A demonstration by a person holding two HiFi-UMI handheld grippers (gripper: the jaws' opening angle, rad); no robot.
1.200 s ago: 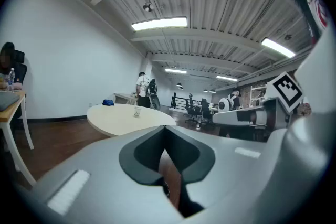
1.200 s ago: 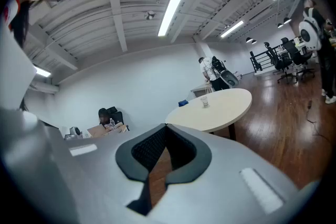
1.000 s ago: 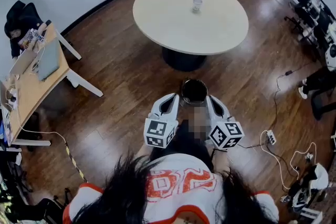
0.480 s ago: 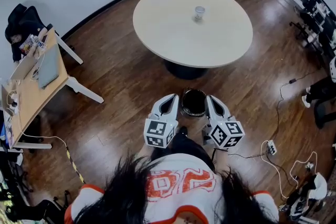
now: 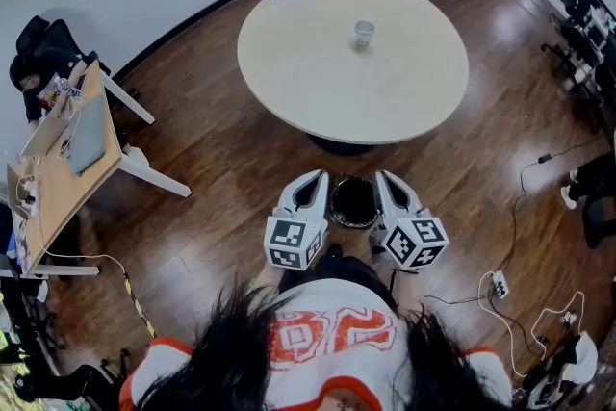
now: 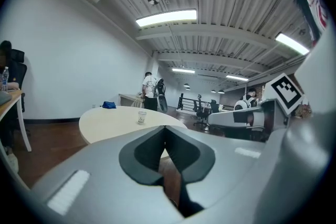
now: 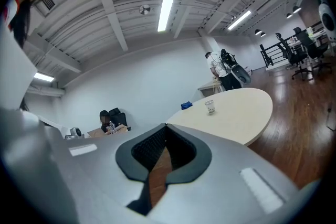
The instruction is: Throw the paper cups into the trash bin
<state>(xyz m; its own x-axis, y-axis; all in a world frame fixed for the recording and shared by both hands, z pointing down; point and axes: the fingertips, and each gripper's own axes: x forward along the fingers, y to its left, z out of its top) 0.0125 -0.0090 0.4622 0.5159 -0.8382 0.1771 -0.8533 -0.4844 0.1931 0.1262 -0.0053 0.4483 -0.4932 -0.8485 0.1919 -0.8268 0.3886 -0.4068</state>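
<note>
While the paper cup (image 5: 363,34) stands on the round table (image 5: 289,53), left gripper (image 5: 316,178) and right gripper (image 5: 383,178), both pressed together and empty, flank the trash bin (image 5: 353,204)

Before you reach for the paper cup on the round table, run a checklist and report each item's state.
1. Paper cup upright on round table: ok.
2. Left gripper empty, jaws together: ok.
3. Right gripper empty, jaws together: ok.
4. Jaws opened for a grasp: not ok, both are shut.
5. Trash bin on the floor between the grippers, mouth uncovered: ok.
6. Cup empty inside: cannot tell.
</note>
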